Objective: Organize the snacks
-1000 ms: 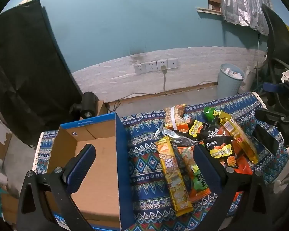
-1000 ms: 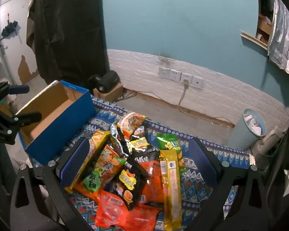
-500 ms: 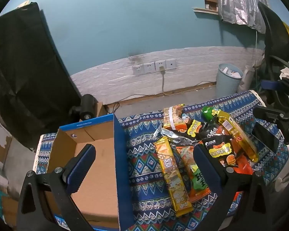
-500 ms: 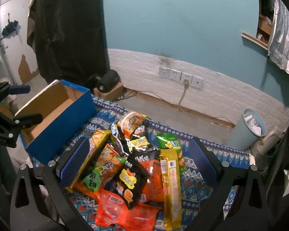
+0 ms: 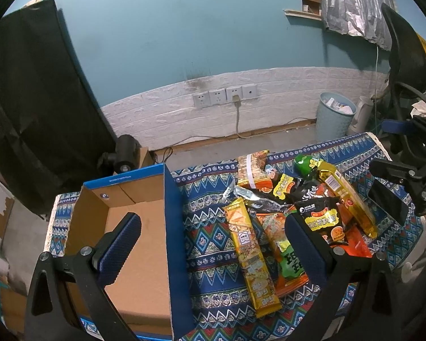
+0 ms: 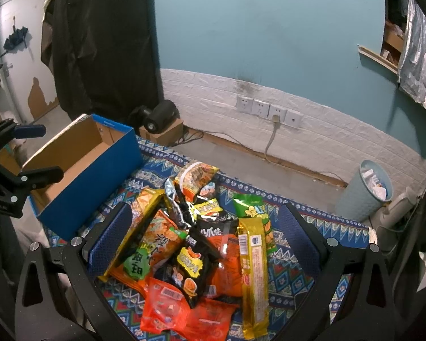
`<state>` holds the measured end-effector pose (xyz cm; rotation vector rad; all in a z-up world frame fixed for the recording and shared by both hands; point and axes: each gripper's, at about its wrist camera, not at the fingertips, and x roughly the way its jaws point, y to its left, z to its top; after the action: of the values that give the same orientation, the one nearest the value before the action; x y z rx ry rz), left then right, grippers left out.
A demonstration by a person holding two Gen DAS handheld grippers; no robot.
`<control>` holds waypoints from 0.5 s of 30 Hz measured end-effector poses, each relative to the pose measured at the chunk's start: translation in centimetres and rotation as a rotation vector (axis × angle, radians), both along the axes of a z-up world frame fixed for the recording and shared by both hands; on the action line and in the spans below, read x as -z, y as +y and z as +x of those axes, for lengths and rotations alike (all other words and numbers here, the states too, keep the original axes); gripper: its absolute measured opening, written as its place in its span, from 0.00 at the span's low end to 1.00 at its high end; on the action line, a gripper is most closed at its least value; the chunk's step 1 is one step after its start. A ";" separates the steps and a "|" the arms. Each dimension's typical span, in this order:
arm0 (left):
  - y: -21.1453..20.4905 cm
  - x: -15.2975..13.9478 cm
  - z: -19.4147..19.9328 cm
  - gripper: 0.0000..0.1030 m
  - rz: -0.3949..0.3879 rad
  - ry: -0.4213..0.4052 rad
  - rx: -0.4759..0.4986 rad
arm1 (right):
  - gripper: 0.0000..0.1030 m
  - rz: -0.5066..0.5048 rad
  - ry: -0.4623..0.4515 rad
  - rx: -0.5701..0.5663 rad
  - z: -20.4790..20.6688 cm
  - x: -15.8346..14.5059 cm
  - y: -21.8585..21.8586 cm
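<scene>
A pile of snack packets [image 6: 201, 244] lies on a blue patterned cloth [image 5: 210, 227]; the pile also shows in the left wrist view [image 5: 292, 207]. A long yellow packet [image 5: 250, 258] lies at its left side. An open blue cardboard box [image 5: 133, 244] stands left of the pile and holds nothing; it also shows in the right wrist view [image 6: 82, 170]. My left gripper [image 5: 213, 250] is open and empty, above the box's right wall. My right gripper [image 6: 204, 238] is open and empty, above the pile.
A pale blue waste bin [image 6: 363, 190] stands on the floor at the back right. A black roll on a small carton [image 6: 162, 119] sits behind the box. Wall sockets [image 5: 224, 96] with a cable are on the white brick wall. A black chair [image 5: 406, 65] is at the right.
The left wrist view has shifted slightly: box and packets sit a little further left and up. The right gripper has barely moved. Both grippers stay open.
</scene>
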<state>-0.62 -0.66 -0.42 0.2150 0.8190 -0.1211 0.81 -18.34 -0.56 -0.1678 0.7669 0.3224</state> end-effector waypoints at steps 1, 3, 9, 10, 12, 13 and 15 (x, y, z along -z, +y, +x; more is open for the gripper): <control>0.1 0.0 0.0 0.99 0.000 0.001 0.000 | 0.98 0.001 0.000 0.000 0.0 0.0 0.0; 0.1 0.1 0.0 0.99 0.000 0.002 0.001 | 0.98 0.001 0.002 0.000 0.1 0.0 0.0; 0.1 0.1 0.1 0.99 0.000 0.004 0.003 | 0.98 0.001 0.003 -0.002 -0.1 0.0 0.0; 0.1 0.1 0.1 0.99 -0.001 0.005 0.003 | 0.98 0.001 0.003 -0.002 -0.1 0.0 0.0; 0.0 0.2 0.1 0.99 0.001 0.006 0.004 | 0.98 0.001 0.003 -0.001 0.0 0.0 0.0; 0.0 0.2 0.1 0.99 0.003 0.008 0.005 | 0.98 0.002 0.003 -0.001 0.0 0.0 0.0; -0.1 0.2 0.1 0.99 0.004 0.010 0.006 | 0.98 0.001 0.004 -0.001 0.0 0.0 0.0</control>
<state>-0.52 -0.73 -0.67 0.2210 0.8283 -0.1263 0.79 -18.33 -0.55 -0.1670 0.7706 0.3245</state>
